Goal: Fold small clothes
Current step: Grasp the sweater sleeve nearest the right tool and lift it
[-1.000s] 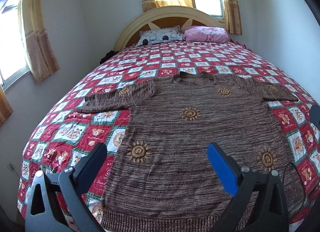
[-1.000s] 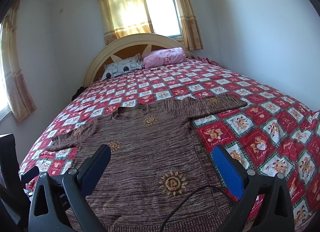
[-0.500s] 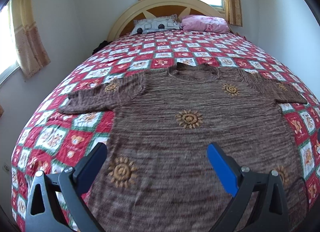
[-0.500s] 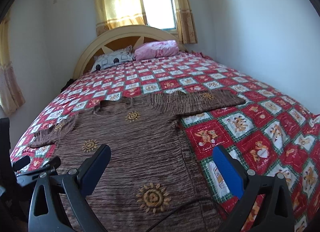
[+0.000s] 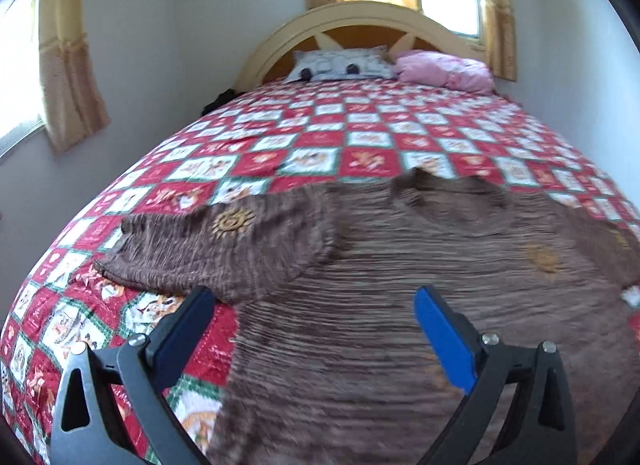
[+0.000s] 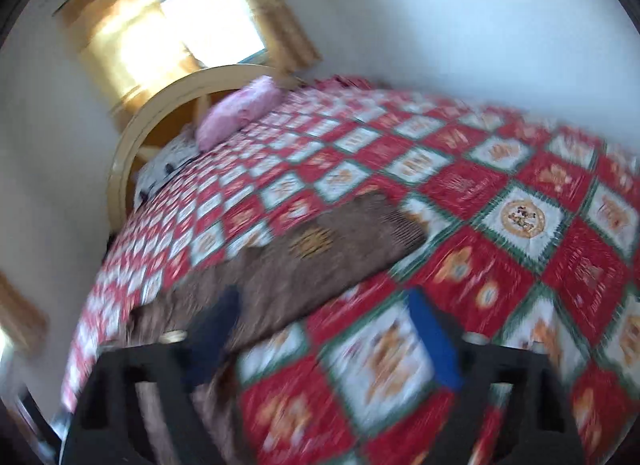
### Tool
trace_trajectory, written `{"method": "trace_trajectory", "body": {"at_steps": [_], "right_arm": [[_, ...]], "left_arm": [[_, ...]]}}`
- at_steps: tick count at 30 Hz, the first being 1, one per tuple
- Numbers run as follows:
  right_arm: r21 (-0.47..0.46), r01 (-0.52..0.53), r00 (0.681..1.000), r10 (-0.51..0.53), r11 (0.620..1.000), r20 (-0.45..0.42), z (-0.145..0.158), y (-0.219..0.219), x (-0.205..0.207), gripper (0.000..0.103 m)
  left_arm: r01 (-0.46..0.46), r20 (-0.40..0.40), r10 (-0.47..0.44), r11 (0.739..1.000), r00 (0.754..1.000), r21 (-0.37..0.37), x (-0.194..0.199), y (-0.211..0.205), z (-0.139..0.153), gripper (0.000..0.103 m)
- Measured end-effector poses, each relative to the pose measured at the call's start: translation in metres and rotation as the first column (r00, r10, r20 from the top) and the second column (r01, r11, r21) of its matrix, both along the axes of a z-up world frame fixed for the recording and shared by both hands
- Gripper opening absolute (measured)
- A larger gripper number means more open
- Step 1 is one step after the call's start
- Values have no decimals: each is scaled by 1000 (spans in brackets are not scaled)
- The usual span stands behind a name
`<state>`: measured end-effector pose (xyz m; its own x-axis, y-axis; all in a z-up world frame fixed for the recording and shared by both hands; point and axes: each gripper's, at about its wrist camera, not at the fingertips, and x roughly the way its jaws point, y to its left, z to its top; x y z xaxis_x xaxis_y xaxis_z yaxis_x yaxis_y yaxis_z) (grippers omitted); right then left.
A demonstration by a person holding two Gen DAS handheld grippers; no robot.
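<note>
Lying on one quilt (image 5: 360,141): one sweater (image 5: 400,305), two pillows (image 5: 344,65).

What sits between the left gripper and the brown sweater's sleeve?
Nothing visible: the left gripper, jaws open, hovers over the brown knit sweater, its sleeve lying uncovered on the red patchwork bedspread.

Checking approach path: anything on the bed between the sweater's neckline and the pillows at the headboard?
Nothing: left wrist view shows only bare patchwork quilt between the brown sweater neckline and the pillows. Right wrist view is too blurred to confirm.
</note>
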<state>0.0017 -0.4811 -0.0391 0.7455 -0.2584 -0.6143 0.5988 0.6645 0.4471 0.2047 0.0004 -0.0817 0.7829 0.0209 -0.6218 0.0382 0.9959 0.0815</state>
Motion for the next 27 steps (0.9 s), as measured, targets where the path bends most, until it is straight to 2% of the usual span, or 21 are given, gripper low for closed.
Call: {"method": "trace_trajectory", "body": {"at_steps": [3,5,6,8,10,15,19,22,24,25,27], "right_arm": [[46,31,997,-27,998,-76,-20,-45,27,65],[57,50,992,-43,997,-115,-34,-72,51,65],[57,50,992,-43,997,-115,-34,-72,51,63],[56,67,987,-58,996,-150,-45,-95,75,49],[50,58,986,-49,997,-162,-47,-99,82,42],[24,18,969,-11,1000,-246,-64,-100,120,42],[-15,18,962,-22,1000,-273,-72,-101,125,43],[-72,-19,949,-5,997,-314,-75,-95,131,43],[-133,-78,926,22,988,-377,-75,-87,139,43],[-144,-92,921,29,985,-389,-75,-85,140,41],[-140,-114,920,51,984,-389,-72,-87,137,25]], "left_arm": [[-31,-42,29,999,999,-43,10,8,-17,102],[-41,-99,33,995,995,-88,16,13,-27,102],[-42,-128,29,993,991,-107,19,14,-31,102],[-51,-162,30,990,986,-129,23,17,-35,102],[-62,-194,33,988,981,-145,25,19,-40,102],[-85,-224,50,985,973,-148,26,21,-45,102],[-86,-226,52,986,973,-144,25,20,-45,103],[-85,-230,52,987,972,-140,28,20,-46,103],[-85,-233,53,988,971,-129,28,19,-47,103],[-85,-233,53,988,971,-127,30,19,-47,103],[-84,-234,53,989,971,-125,31,19,-47,103]]}}
